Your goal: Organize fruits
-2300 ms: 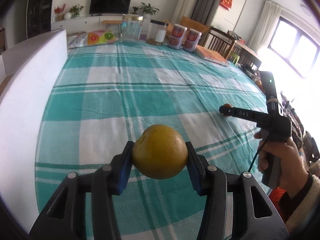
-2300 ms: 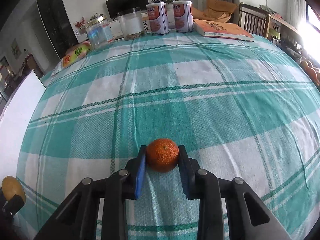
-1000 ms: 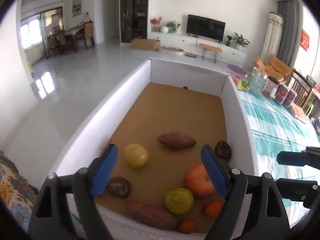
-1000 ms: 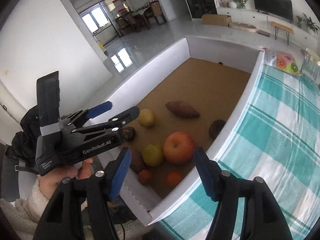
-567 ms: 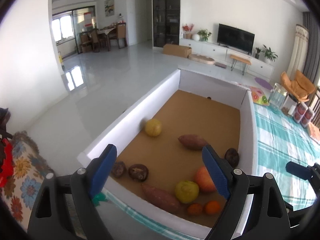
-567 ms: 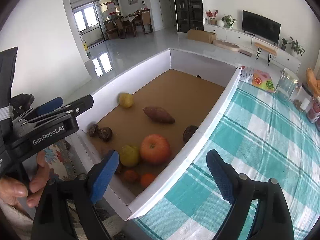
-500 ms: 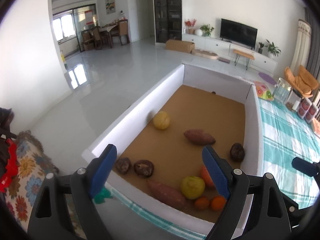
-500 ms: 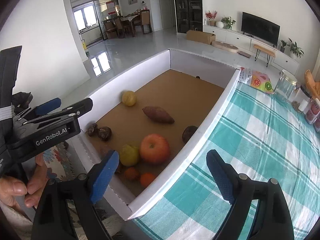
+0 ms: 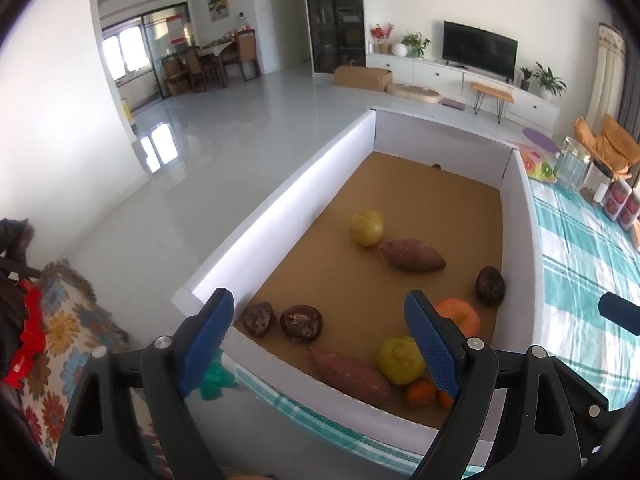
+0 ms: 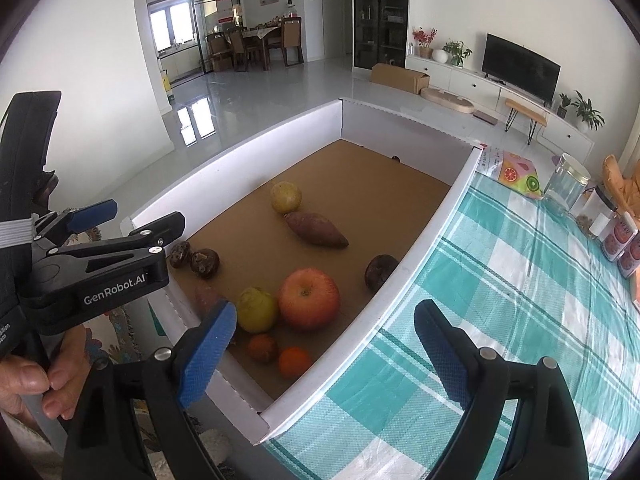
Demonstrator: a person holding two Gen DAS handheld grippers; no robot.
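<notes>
Box (image 10: 404, 280) sits on table (image 10: 500, 320), at its left edge, per right wrist view. Inside box: apple (image 10: 309, 298) near front, pear (image 10: 257, 309) touching its left; two small citrus (image 10: 295, 362) in front of both. Sweet potato (image 10: 316, 230) behind apple, round fruit (image 10: 286, 197) just behind it. Jars (image 10: 566, 186) on table, far right, behind box level.
</notes>
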